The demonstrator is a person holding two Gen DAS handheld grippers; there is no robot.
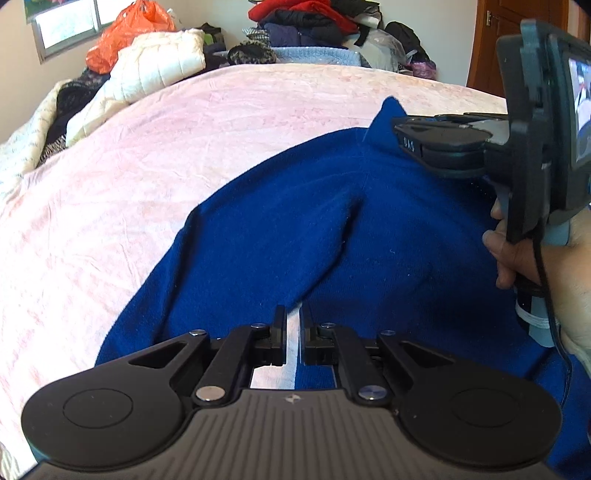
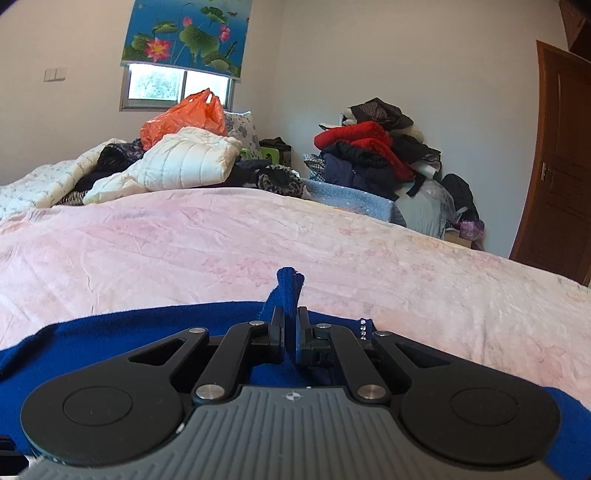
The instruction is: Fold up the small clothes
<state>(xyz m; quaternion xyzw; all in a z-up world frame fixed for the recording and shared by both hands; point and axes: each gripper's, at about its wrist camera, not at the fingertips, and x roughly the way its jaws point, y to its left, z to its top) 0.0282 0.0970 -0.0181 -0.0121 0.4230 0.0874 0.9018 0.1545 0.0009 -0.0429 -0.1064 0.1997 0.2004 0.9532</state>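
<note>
Two views: left wrist first, then right wrist.
Left wrist, garment: a blue knit garment (image 1: 369,236) lies spread on the pink bedspread (image 1: 147,166), a soft crease running up its middle.
Left wrist, left gripper (image 1: 294,325): jaws nearly together, only a thin slit between them; an edge of the blue cloth sits in the slit with pale bedspread showing beside it, so it appears pinched on that edge.
Left wrist, right gripper (image 1: 400,138): seen from the side at the garment's far corner, jaws together, a peak of blue cloth standing just behind its tip; a hand (image 1: 532,258) grips its handle.
Left wrist, background: white quilted jacket (image 1: 159,70) and orange plastic bag (image 1: 129,29) at the far edge of the bed.
Right wrist, right gripper (image 2: 291,325): jaws clamped on a fold of the blue knit garment (image 2: 110,332); a tuft sticks up above the fingertips.
Right wrist, garment: it lies across the near edge of the pink bedspread (image 2: 332,251), under the gripper.
Right wrist, background: pile of clothes (image 2: 373,155) against the wall, wooden door (image 2: 561,166) at right.
</note>
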